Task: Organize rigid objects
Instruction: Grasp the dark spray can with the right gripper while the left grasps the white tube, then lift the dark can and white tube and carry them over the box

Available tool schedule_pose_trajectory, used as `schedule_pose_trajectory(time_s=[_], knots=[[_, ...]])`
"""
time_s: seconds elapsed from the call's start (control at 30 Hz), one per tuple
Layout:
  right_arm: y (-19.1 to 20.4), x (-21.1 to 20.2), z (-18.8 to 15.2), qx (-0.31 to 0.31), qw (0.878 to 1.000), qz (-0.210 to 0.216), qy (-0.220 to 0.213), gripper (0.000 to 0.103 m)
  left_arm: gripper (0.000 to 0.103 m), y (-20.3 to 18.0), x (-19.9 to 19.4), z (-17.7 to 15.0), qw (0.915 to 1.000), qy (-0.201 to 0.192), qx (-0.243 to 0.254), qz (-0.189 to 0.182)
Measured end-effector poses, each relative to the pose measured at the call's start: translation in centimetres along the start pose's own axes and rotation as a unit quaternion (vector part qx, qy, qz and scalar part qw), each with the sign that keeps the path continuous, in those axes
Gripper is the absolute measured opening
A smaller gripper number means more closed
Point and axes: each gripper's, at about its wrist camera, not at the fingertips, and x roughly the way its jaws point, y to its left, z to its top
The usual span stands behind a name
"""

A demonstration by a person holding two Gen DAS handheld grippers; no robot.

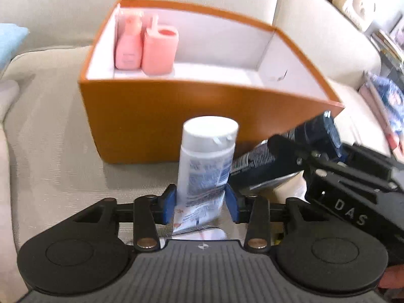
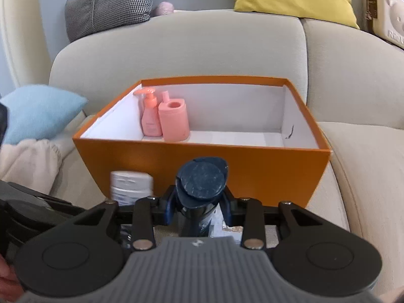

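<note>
Left wrist view: our left gripper (image 1: 201,203) is clenched on a white tube (image 1: 205,159), which stands upright between the blue pads (image 1: 169,202), cap up. Just beside it on the right, our right gripper (image 2: 199,208) grasps a dark blue bottle (image 2: 200,185); in the right wrist view we see its round cap pointing toward the camera. Both things are held in front of the near wall of an orange box (image 2: 252,174), outside of it. The box stands on a beige sofa (image 2: 353,164) and is white inside. In its far left corner stand a pink pump bottle (image 2: 150,116) and a pink holder (image 2: 174,121), touching each other. A light blue cushion (image 2: 38,111) lies left of the box.
</note>
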Motion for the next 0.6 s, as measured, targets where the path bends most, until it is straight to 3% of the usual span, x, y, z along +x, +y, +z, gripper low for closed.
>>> schedule_pose_trajectory(time_s=[0.3, 0.6], knots=[[0.8, -1.6, 0.0, -0.008, 1.000, 0.009, -0.015, 0.037, 0.019, 0.3, -4.1, 0.2, 0.9998, -0.017, -0.002, -0.015], [0.9, -1.9, -0.7, -0.005, 1.000, 0.011, -0.002, 0.037, 0.015, -0.7, -4.1, -0.1, 0.9987, -0.016, 0.045, 0.016]])
